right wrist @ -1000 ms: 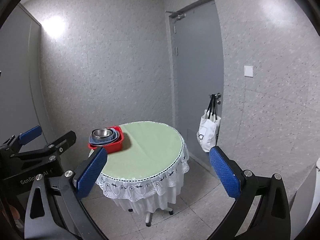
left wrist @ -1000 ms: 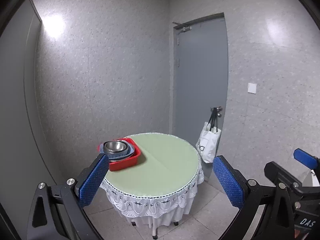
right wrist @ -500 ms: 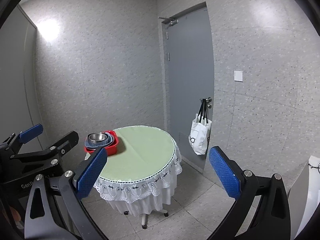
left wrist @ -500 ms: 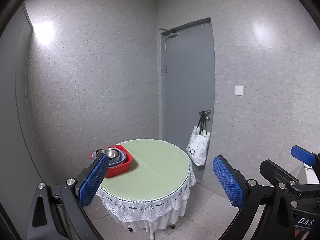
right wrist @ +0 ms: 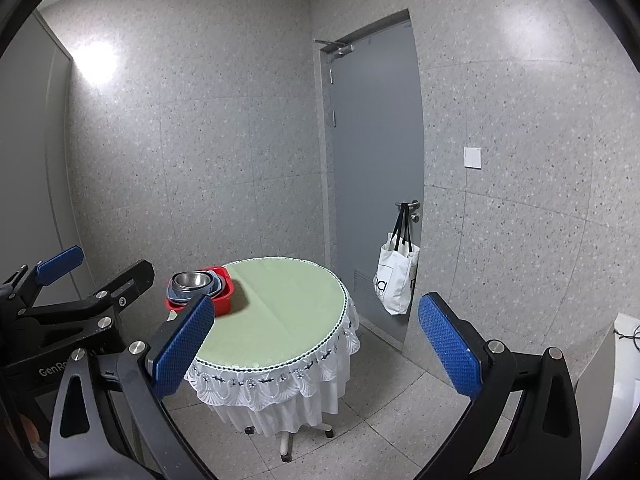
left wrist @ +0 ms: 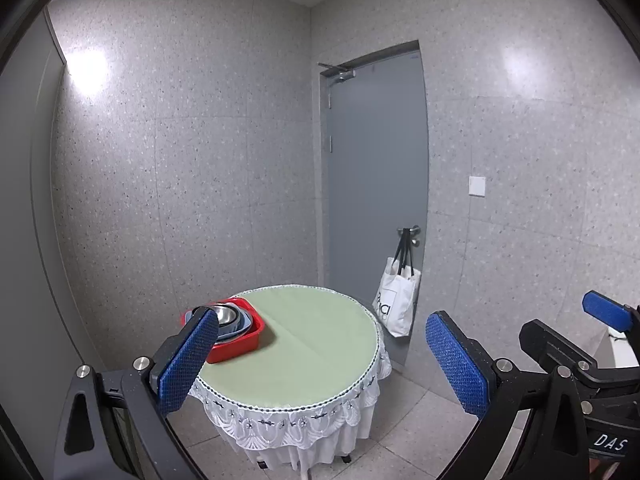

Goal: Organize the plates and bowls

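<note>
A red basin (left wrist: 240,344) stands at the left edge of a round table (left wrist: 312,344) with a pale green cloth. In the basin sit grey-blue dishes (left wrist: 240,326) with a steel bowl (left wrist: 226,314) on top. The stack also shows in the right wrist view: basin (right wrist: 222,300), steel bowl (right wrist: 192,279). My left gripper (left wrist: 324,364) is open and empty, held back from the table. My right gripper (right wrist: 316,340) is open and empty, also well short of the table. The left gripper's body (right wrist: 72,316) shows at the left of the right wrist view.
A grey door (left wrist: 376,184) is behind the table, with a white tote bag (left wrist: 396,300) hung on its handle. Speckled grey walls close in the corner. The table stands on a wheeled pedestal (right wrist: 286,440) on a tiled floor. A white object (right wrist: 616,380) is at right.
Both grippers have drawn back from the table over the last second, so it looks smaller and farther away, and have then tilted slightly. Both stay open and empty.
</note>
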